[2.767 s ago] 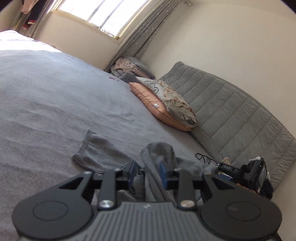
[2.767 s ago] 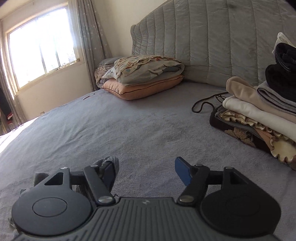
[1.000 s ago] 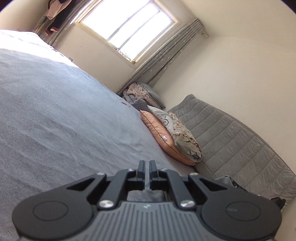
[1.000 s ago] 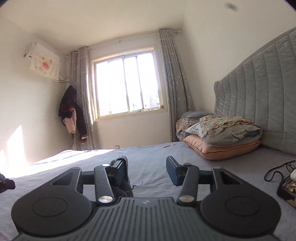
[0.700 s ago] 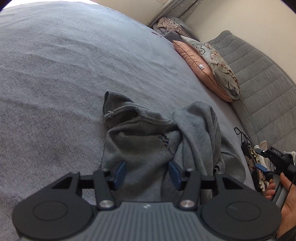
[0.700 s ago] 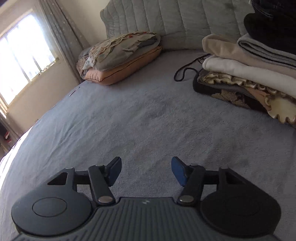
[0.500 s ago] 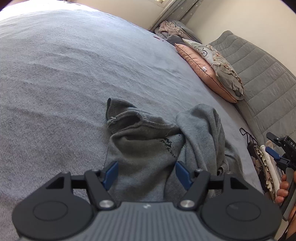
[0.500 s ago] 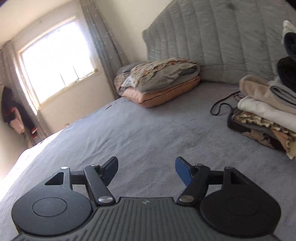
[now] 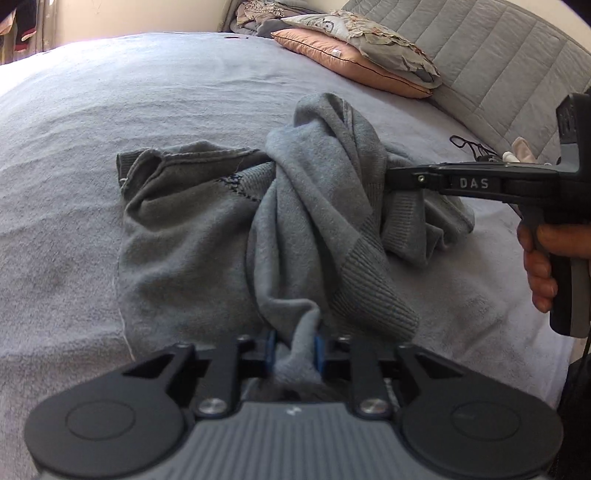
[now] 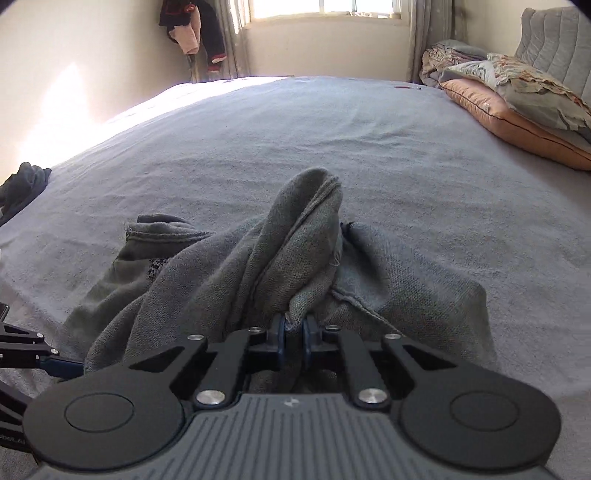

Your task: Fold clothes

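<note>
A crumpled grey sweater (image 9: 192,236) lies on the grey bedspread (image 9: 110,96), with a twisted ridge of cloth standing up in its middle. My left gripper (image 9: 293,343) is closing its jaws on a fold at the sweater's near edge, and the blue pads press on the cloth. In the right wrist view my right gripper (image 10: 293,334) is closing too, pinching a bunched fold of the sweater (image 10: 295,240). Seen from the left wrist, the right gripper (image 9: 388,181) reaches in from the right into the ridge, held by a person's hand (image 9: 539,266).
Stacked pillows (image 9: 354,55) lean against the quilted grey headboard (image 9: 498,62) at the far right. A black cable (image 9: 469,146) lies beyond the sweater. A dark garment (image 10: 22,188) sits at the bed's left edge. Clothes (image 10: 195,33) hang in the corner by the window.
Both grippers stood open half a second ago; now each is shut on a fold of the sweater. The left one dropped closer to it. The right one swung from the headboard to the sweater.
</note>
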`<state>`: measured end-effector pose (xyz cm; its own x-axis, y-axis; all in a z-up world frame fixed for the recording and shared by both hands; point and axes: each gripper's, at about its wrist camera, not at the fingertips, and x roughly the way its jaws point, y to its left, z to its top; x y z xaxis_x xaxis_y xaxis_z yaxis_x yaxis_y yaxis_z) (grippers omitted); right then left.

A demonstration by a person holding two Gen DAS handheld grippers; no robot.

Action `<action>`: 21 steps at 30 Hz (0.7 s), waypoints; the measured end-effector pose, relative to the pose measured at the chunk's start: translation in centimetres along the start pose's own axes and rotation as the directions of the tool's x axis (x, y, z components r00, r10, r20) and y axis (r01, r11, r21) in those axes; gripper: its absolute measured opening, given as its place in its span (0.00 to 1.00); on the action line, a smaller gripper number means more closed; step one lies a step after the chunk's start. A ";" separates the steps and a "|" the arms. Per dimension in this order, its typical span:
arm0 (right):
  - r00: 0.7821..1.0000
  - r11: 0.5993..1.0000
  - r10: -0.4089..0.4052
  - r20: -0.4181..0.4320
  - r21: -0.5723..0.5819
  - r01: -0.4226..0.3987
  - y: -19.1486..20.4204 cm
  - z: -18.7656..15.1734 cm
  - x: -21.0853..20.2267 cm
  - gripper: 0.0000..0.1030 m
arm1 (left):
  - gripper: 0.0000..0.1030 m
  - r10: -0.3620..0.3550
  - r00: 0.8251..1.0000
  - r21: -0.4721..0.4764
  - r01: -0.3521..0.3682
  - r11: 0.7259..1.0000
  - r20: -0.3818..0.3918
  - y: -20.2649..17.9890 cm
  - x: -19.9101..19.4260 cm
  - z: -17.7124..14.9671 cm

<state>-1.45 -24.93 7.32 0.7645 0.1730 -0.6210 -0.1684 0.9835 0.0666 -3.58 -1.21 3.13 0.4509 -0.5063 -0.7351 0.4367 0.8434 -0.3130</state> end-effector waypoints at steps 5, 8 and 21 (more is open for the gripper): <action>0.942 0.982 -0.189 0.277 0.053 0.181 -4.2 2.4 -6.9 0.10 | 0.11 -0.066 0.983 -0.172 0.096 0.980 0.173 4.6 -5.2 2.9; 0.887 0.941 -0.334 0.318 0.165 0.295 -8.6 2.1 -9.7 0.10 | 0.11 -0.046 0.974 -0.225 0.097 0.970 0.221 6.9 -7.0 3.6; 0.797 0.799 -0.456 0.395 0.576 0.172 -17.9 -1.7 -13.7 0.11 | 0.11 -0.279 0.947 -0.271 0.314 0.910 0.159 7.4 -5.7 3.1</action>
<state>-9.97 -44.95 13.37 0.9321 -0.2897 -0.2173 0.3554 0.8467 0.3960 -0.54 7.35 6.90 0.4287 -0.7434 -0.5133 0.3276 0.6574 -0.6786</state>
